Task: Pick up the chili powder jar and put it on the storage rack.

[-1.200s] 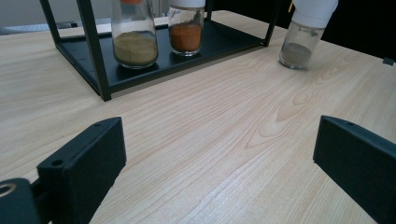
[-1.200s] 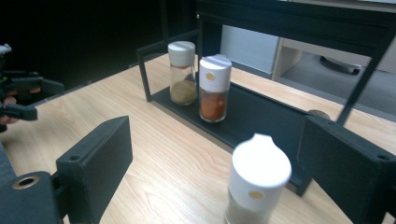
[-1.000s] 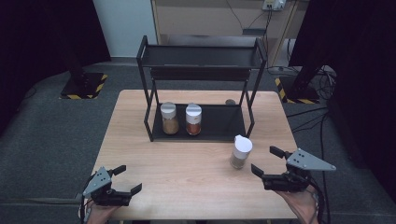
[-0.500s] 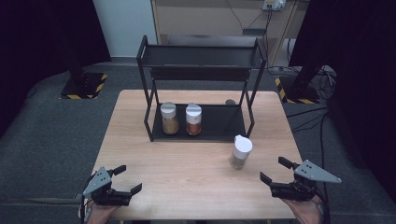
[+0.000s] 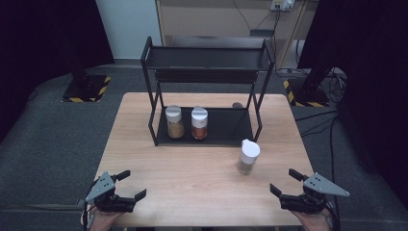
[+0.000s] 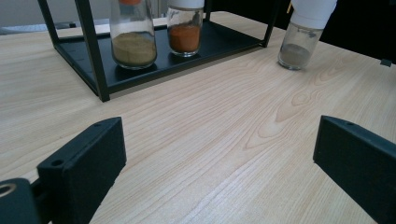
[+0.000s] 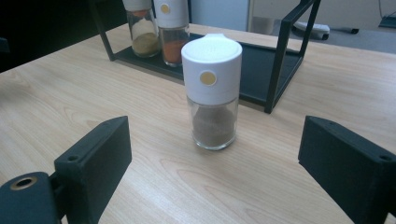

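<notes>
High view shows the pale wooden table [image 5: 202, 187] first, then the black two-tier metal rack [image 5: 207, 77] at its far side, with a tan-spice glass jar [image 5: 174, 122] and an orange-spice glass jar [image 5: 199, 123] side by side on the bottom shelf. The white-capped glass jar of dark spice [image 5: 248, 156] stands upright on the bare wood, just in front of the rack's front right leg. The right gripper [image 5: 288, 182] sits near the table's near right corner, jaws spread wide and holding nothing; the jar is ahead of it and a bit to its left, near but apart. The left gripper [image 5: 132, 185] is over at the near left corner, jaws also apart and empty.

Looks like the reach-in step. In the right gripper view the jar [image 7: 212, 91] is nicely centred between the jaws, so the person should probably go straight forward, low, and close on the glass body below the cap, gently, so it doesn't tip.
</notes>
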`<act>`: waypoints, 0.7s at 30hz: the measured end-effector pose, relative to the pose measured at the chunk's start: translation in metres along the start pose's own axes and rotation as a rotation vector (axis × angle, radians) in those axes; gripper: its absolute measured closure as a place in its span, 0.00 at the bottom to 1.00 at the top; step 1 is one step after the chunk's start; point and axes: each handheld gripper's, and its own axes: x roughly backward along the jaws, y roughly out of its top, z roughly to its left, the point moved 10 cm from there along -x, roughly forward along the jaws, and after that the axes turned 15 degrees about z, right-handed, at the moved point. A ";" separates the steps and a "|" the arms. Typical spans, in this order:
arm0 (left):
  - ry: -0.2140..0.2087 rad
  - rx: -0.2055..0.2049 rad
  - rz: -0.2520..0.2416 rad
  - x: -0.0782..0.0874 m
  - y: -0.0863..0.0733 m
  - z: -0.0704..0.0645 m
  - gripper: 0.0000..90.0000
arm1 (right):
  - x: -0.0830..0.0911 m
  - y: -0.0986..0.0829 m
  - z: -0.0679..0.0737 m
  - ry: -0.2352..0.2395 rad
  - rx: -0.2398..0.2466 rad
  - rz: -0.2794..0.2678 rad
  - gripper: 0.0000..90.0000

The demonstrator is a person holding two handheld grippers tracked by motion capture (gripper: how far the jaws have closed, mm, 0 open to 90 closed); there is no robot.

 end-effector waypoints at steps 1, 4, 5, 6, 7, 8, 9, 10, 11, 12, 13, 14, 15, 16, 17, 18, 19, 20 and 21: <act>0.000 0.000 -0.001 0.000 0.000 0.000 0.02 | -0.001 -0.001 0.000 -0.004 -0.002 0.000 0.11; -0.002 0.001 -0.002 0.000 0.000 0.000 0.02 | -0.004 -0.004 -0.001 -0.005 -0.007 0.002 0.11; -0.002 0.001 -0.003 0.000 0.000 0.000 0.02 | -0.005 -0.005 -0.001 -0.005 -0.008 0.003 0.11; -0.002 0.001 -0.003 0.000 0.000 0.000 0.02 | -0.006 -0.006 -0.001 -0.006 -0.005 0.004 0.11; -0.003 0.001 -0.003 0.000 0.000 0.000 0.02 | -0.007 -0.007 -0.001 -0.006 -0.005 0.005 0.11; -0.003 0.001 -0.003 0.000 0.000 0.000 0.02 | -0.008 -0.008 -0.002 -0.006 -0.009 0.005 0.11; -0.004 0.001 -0.004 0.000 0.000 0.000 0.02 | -0.008 -0.009 -0.002 -0.002 -0.011 0.004 0.11; -0.006 0.002 -0.005 0.000 0.000 0.000 0.02 | -0.009 -0.010 -0.003 -0.002 -0.010 0.004 0.11; -0.007 0.000 -0.003 0.000 0.000 0.001 0.02 | -0.009 -0.010 -0.003 -0.003 -0.010 0.003 0.11; -0.008 0.000 -0.005 0.000 0.000 0.001 0.02 | -0.009 -0.010 -0.004 -0.002 -0.010 -0.001 0.11; -0.009 0.000 -0.006 0.000 0.000 0.001 0.02 | -0.008 -0.011 -0.004 -0.001 -0.010 -0.006 0.11; -0.011 0.000 -0.008 0.000 0.000 0.001 0.02 | -0.008 -0.011 -0.004 -0.003 -0.007 -0.011 0.11; -0.013 -0.001 -0.009 0.000 0.000 0.001 0.02 | -0.008 -0.012 -0.004 -0.003 0.000 -0.014 0.11; -0.013 -0.002 -0.010 0.000 0.000 0.001 0.02 | -0.009 -0.012 -0.003 -0.006 0.005 -0.013 0.11; -0.013 -0.004 -0.009 0.000 0.000 0.000 0.02 | -0.009 -0.012 -0.003 -0.011 0.010 -0.013 0.11; -0.013 -0.005 -0.008 0.000 0.000 0.000 0.02 | -0.010 -0.013 -0.003 -0.012 0.015 -0.012 0.11; -0.014 -0.005 -0.008 0.000 0.000 0.000 0.02 | -0.010 -0.013 -0.003 -0.009 0.014 -0.009 0.11; -0.014 -0.004 -0.008 0.000 0.000 0.000 0.02 | -0.011 -0.013 -0.003 -0.008 0.013 -0.006 0.11; -0.015 -0.003 -0.008 0.000 0.000 0.000 0.02 | -0.011 -0.013 -0.003 -0.010 0.016 -0.003 0.11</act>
